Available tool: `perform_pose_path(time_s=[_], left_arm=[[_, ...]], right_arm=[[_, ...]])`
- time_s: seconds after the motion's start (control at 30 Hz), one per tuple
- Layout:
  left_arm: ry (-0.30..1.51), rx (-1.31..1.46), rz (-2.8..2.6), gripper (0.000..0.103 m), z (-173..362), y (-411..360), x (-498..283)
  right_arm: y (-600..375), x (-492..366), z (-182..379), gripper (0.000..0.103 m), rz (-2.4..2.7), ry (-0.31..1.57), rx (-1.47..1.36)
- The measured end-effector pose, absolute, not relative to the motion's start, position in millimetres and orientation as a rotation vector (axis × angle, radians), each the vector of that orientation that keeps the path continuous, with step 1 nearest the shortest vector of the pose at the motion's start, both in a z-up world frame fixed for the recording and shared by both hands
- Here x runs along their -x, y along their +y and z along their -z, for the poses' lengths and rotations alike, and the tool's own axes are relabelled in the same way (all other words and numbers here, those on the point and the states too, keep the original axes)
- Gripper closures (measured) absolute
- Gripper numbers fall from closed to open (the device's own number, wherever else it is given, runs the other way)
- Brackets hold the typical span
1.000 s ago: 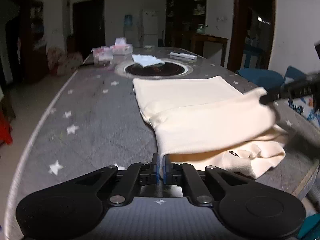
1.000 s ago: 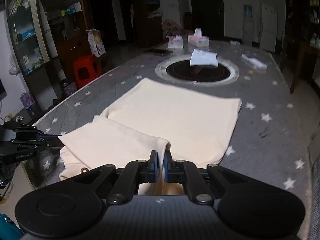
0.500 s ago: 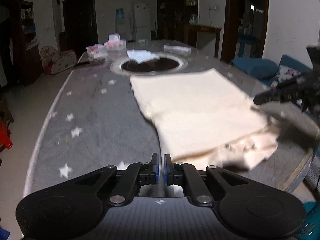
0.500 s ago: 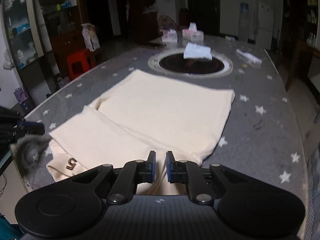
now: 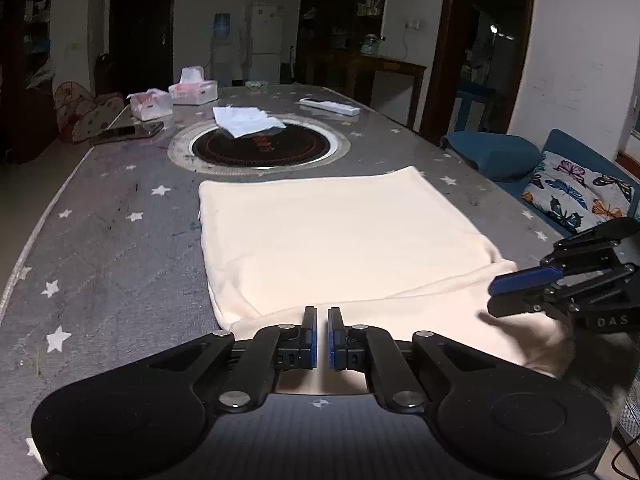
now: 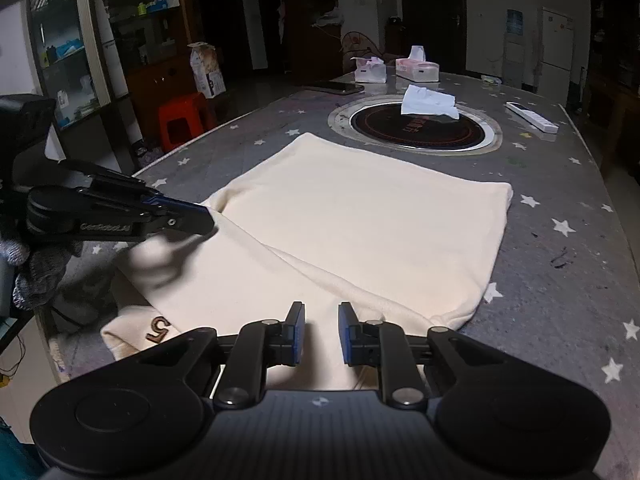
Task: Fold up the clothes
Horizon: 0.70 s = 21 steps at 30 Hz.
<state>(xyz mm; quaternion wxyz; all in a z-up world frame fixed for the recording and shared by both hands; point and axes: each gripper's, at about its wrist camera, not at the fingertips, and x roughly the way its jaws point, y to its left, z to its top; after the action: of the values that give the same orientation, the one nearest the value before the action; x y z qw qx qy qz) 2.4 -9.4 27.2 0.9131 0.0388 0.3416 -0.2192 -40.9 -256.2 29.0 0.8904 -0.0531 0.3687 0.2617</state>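
Left wrist view: my left gripper (image 5: pixel 322 338) hangs over the near edge of a cream garment (image 5: pixel 340 236) folded flat on the star-printed grey tablecloth (image 5: pixel 100 248), jaws nearly together with nothing visibly pinched. My right gripper (image 5: pixel 516 282) hovers at the garment's right corner.

Right wrist view: my right gripper (image 6: pixel 321 334) is opening, jaws parted above the garment (image 6: pixel 360 224), gripping nothing.

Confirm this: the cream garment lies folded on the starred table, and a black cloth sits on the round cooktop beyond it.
One error: the cloth on the cooktop is white, not black, as the right wrist view shows. The rest holds: the cream garment lies folded on the starred table, with the cooktop beyond it.
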Motion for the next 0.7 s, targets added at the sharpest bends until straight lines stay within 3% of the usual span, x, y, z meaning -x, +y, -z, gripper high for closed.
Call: perform_pose_path(time_s=[0.23,0.3,0.7], left_arm=[[0.718,-0.045,0.410,0.095,-19,7,-6],[0.712,-0.055,0.407,0.095,-19,6,-4],[0.664,-0.122,0.485,0.094,-36,-5,33]], right_arm=[[-257,40,-25,0.085,-0.550,0.769,0.130],[-256,41,-27,0.078,-0.554,0.760,0.139],[-252,70,-31,0.070,-0.587,0.739,0.241]])
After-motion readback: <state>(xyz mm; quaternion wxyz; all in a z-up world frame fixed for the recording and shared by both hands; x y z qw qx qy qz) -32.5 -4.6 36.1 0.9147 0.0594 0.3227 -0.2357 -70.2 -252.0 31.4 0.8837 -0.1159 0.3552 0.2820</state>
